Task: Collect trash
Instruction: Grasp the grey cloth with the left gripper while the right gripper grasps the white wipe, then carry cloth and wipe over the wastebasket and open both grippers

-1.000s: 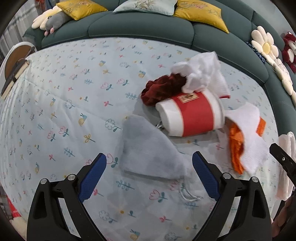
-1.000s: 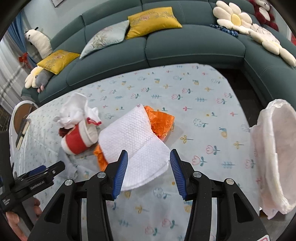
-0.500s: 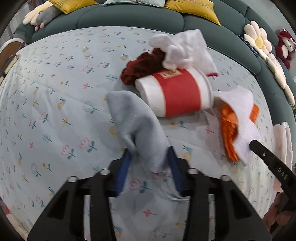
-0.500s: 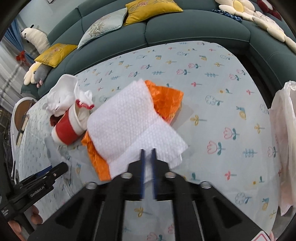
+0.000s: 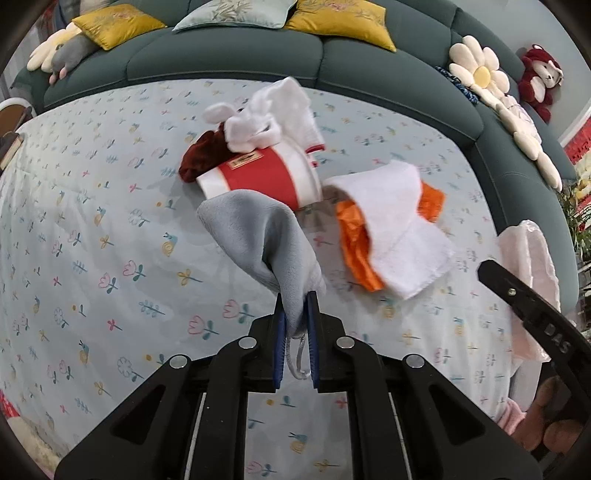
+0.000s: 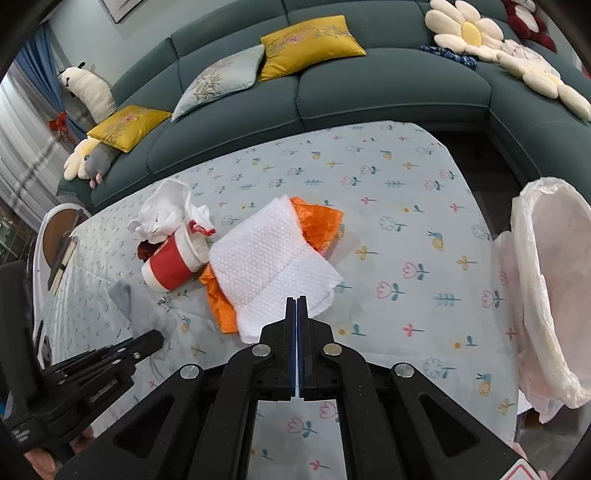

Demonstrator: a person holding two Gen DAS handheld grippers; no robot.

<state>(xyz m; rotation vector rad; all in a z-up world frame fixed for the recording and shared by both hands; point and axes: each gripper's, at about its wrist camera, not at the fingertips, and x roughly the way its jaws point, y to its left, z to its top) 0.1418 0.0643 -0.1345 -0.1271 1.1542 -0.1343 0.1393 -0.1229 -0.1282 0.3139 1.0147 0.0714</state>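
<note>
**Inspector:** Start with the rubbish. Where does it lie?

**Assistant:** On the flowered tablecloth point(image 6: 388, 229), in a loose cluster. A grey cloth point(image 5: 266, 243) is pinched at its near end between the blue pads of the left gripper point(image 5: 295, 321), with a thin cord hanging down between them; its far end droops toward the paper cup point(image 5: 262, 177).

**Inspector:** And the cup?

**Assistant:** Red and white, lying on its side. A crumpled white tissue point(image 5: 266, 114) sits at its mouth and a dark red rag point(image 5: 199, 155) lies against its far left side. Just right of the cup is a white paper towel point(image 6: 273, 266) draped over an orange wrapper point(image 6: 317, 225).

**Inspector:** The right gripper?

**Assistant:** The right gripper point(image 6: 296, 301) has its pads drawn almost together — only a sliver between them — at the near edge of the paper towel. Whether a fold of towel is caught there, I cannot tell.

**Inspector:** Surroundings?

**Assistant:** A bin lined with a pale plastic bag point(image 6: 550, 280) stands off the right edge of the table. Beyond the table runs a dark green sofa point(image 6: 369, 88) with yellow cushions point(image 6: 310, 40) and a daisy-shaped pillow point(image 6: 469, 29).
</note>
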